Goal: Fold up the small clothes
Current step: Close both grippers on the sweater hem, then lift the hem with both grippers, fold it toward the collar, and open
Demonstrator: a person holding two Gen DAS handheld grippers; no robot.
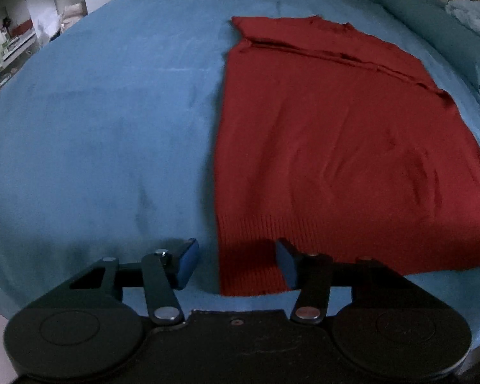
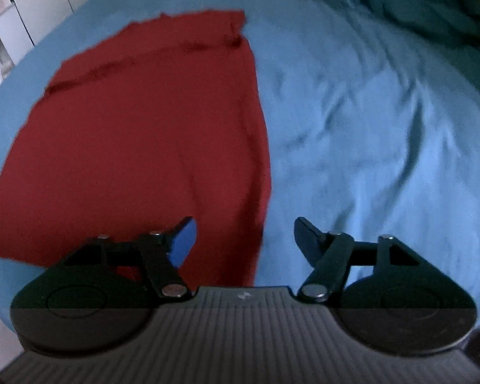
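A red knit garment (image 1: 336,147) lies flat on the blue bed cover (image 1: 96,134), its sleeves folded in across the far end and its ribbed hem nearest me. My left gripper (image 1: 236,264) hovers over the hem's near left corner, jaws apart, with the corner below the gap and the pads not touching it. In the right wrist view the same garment (image 2: 137,140) fills the left half. My right gripper (image 2: 244,240) stands open over its near right edge, nothing pressed between its fingers.
Rumpled blue bedding (image 2: 368,128) spreads to the right of the garment. A dark teal bolster (image 1: 438,28) and pale crumpled cloth (image 1: 473,16) lie at the far right. Shelves with clutter (image 1: 9,41) stand beyond the bed's left edge. White cabinets (image 2: 32,6) show at far left.
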